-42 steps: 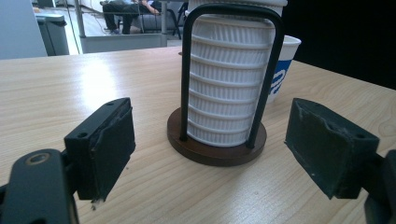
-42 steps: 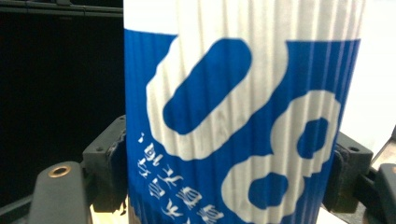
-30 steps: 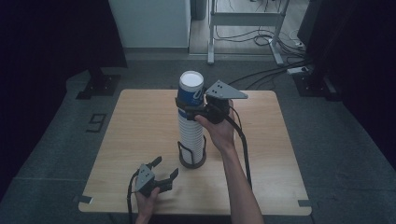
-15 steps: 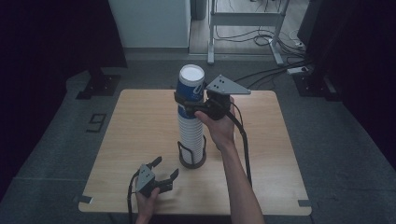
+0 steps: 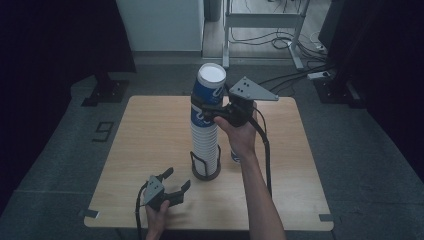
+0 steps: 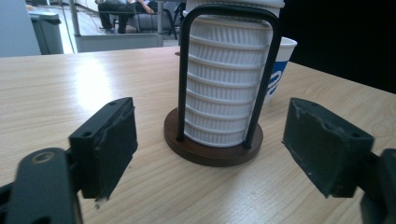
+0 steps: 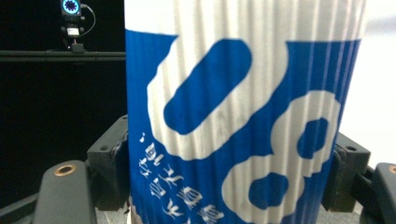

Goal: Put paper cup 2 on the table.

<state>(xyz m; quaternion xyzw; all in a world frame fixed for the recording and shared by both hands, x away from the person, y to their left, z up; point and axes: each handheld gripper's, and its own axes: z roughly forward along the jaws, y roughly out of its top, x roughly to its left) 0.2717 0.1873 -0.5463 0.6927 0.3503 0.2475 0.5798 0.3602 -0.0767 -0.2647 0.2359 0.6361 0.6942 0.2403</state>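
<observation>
The top cup (image 5: 209,90) is ribbed paper, white with blue print, sitting upside down at the head of one tall stack (image 5: 205,145) in a wire holder (image 5: 205,167). The right claw (image 5: 207,111) pinches it from both sides, high above the table (image 5: 150,135). One more cup (image 5: 236,159) stands beside the holder. The left claw (image 5: 175,182) is spread wide, empty, near the holder's base.
</observation>
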